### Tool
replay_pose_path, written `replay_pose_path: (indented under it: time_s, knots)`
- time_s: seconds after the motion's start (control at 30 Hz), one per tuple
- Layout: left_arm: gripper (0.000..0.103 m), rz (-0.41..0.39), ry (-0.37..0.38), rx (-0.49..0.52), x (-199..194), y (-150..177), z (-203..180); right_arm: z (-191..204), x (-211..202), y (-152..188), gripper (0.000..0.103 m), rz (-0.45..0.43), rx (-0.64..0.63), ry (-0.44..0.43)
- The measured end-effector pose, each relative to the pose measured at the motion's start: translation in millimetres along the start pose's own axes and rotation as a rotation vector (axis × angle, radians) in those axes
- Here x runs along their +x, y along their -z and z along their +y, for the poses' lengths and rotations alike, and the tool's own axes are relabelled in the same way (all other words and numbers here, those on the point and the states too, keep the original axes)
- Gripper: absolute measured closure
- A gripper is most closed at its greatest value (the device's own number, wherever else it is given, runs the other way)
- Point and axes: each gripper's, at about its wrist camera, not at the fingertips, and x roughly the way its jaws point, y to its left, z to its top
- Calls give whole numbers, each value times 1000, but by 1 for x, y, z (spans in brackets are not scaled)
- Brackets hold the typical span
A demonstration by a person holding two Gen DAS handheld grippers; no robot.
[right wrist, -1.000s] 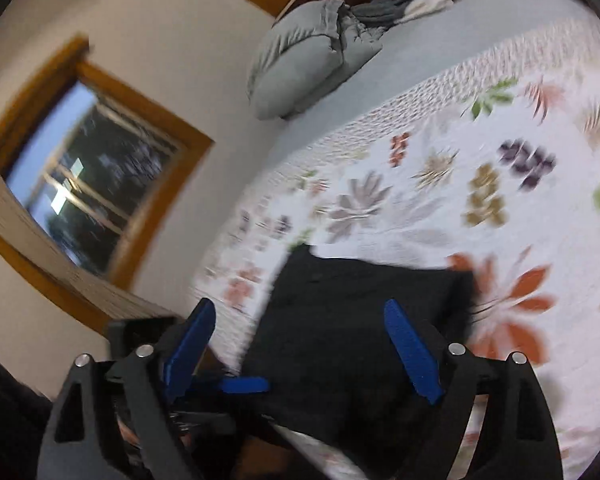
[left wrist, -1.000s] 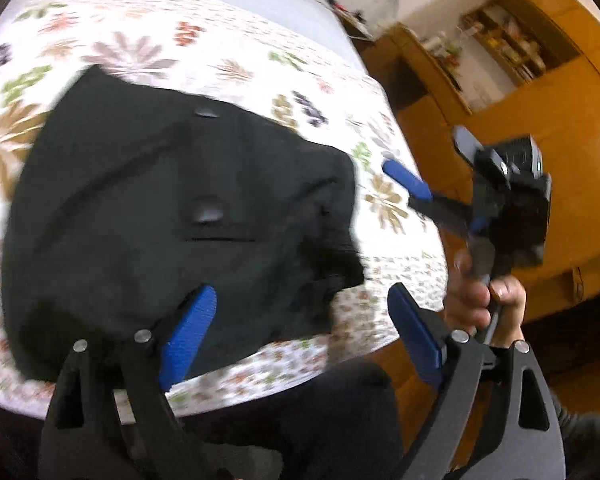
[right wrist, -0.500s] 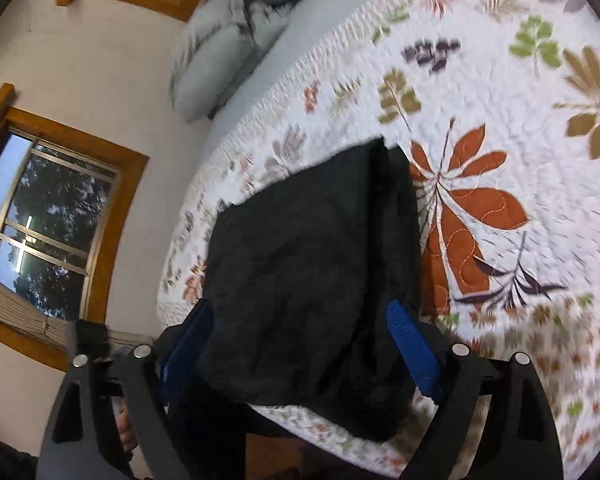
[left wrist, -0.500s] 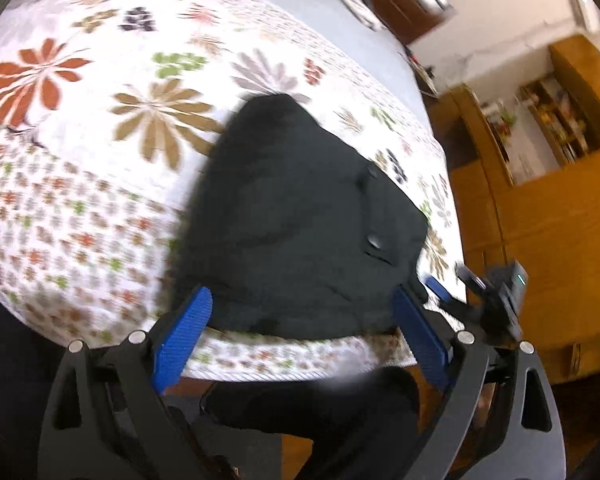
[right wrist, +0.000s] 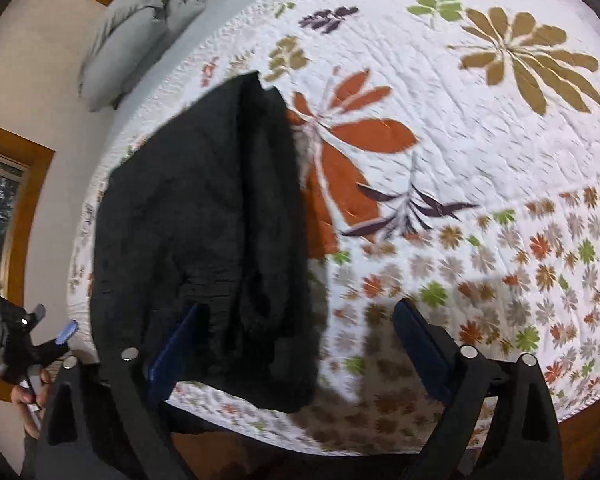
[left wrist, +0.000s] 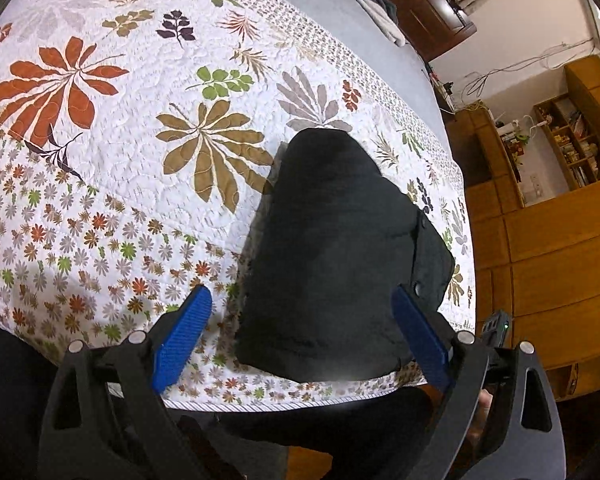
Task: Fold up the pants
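Your black pants (left wrist: pixel 332 248) lie folded into a compact bundle.
You see them lower centre in the left wrist view, flat on the floral bedspread at its near edge; in the right wrist view they (right wrist: pixel 204 232) fill the left half, layered edges showing.

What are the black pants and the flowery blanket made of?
The pants look like soft, matte woven cloth, maybe cotton: they slump in thick folds without shine. The blanket looks like a quilted cotton bedspread: stitched lines puff up around the printed leaves. The exact fibers can't be told from here.
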Motion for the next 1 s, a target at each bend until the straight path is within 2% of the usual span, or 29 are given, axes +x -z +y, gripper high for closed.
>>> replay_pose_path:
  time_s: [0.07, 0.13, 0.23, 0.27, 0.4, 0.57, 0.7, 0.77, 0.9, 1.0]
  knots:
    - [12, 11, -6, 2, 6, -3, 3, 1, -6, -2, 7, 5, 1, -1]
    - [12, 23, -13, 10, 14, -8, 5, 1, -21, -10, 8, -30, 28, -64]
    - [12, 44, -25, 21, 27, -16, 8, 13, -46, -31, 8, -121, 52, -231]
    - [12, 49, -27, 21, 31, -18, 9, 19, -52, -41, 8, -150, 61, -322]
    - [12, 73, -36, 28, 48, -29, 10, 32, -32, -70, 8, -108, 87, -501]
    - [12, 107, -33, 44, 67, -43, 11, 10, 16, -80, 9, -13, 137, -422]
    - [12, 184, 44, 63, 86, -59, 13, 1, 0, -76, 7, -30, 129, -491]
    - [12, 241, 99, 53, 98, -69, 17, -7, -8, -75, 3, -22, 111, -481]
    - [12, 352, 201, 39, 124, -85, 24, -31, 7, -72, 3, 136, 129, -478]
    - [12, 437, 276, 23, 144, -88, 26, -44, 26, -65, 3, 236, 164, -558]
